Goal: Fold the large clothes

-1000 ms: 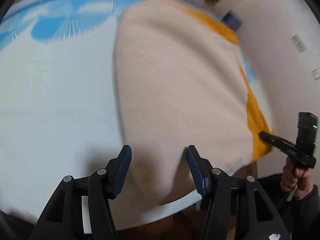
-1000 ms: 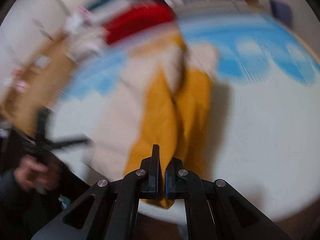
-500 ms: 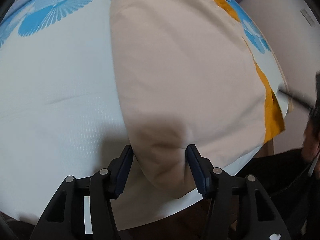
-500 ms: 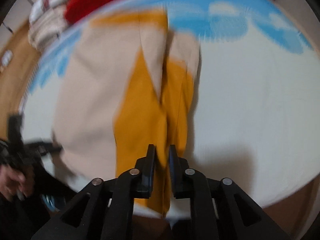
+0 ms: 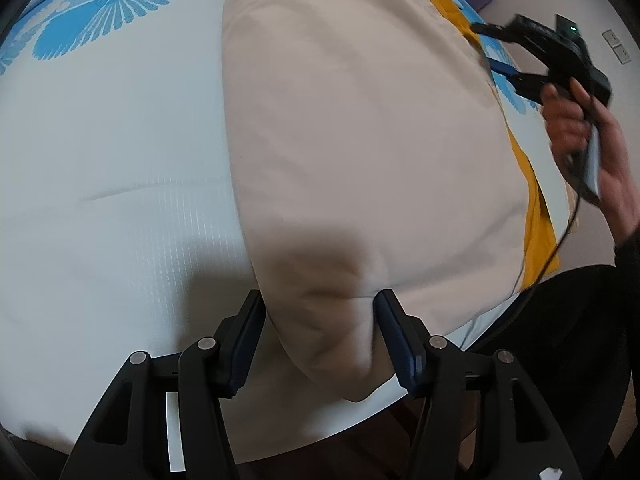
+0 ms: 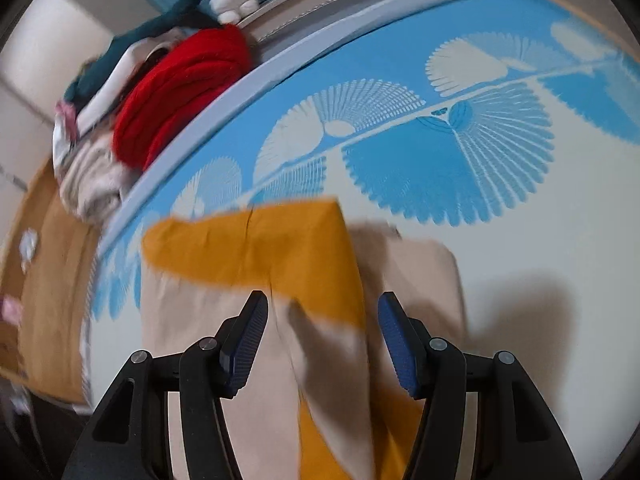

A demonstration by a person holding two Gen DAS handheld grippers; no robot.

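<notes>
A large beige and mustard-yellow garment point(image 5: 360, 140) lies folded lengthwise on a white and blue patterned bed sheet point(image 5: 112, 140). My left gripper point(image 5: 318, 312) is open, its jaws either side of the garment's near beige corner at the bed's edge. My right gripper point(image 6: 322, 320) is open and empty above the garment point(image 6: 280, 248), where a mustard part lies over beige. The right gripper also shows in the left wrist view point(image 5: 496, 48), held in a hand over the garment's far right side.
A pile of clothes with a red knit point(image 6: 180, 88) lies beyond the bed's far edge point(image 6: 280, 68). A brown floor or board point(image 6: 44, 272) is at the left. A wall with sockets point(image 5: 616, 46) stands to the right of the bed.
My right gripper let go of the mustard fabric, opened, and moved up toward the garment's far end. My left gripper came closer around the near beige corner.
</notes>
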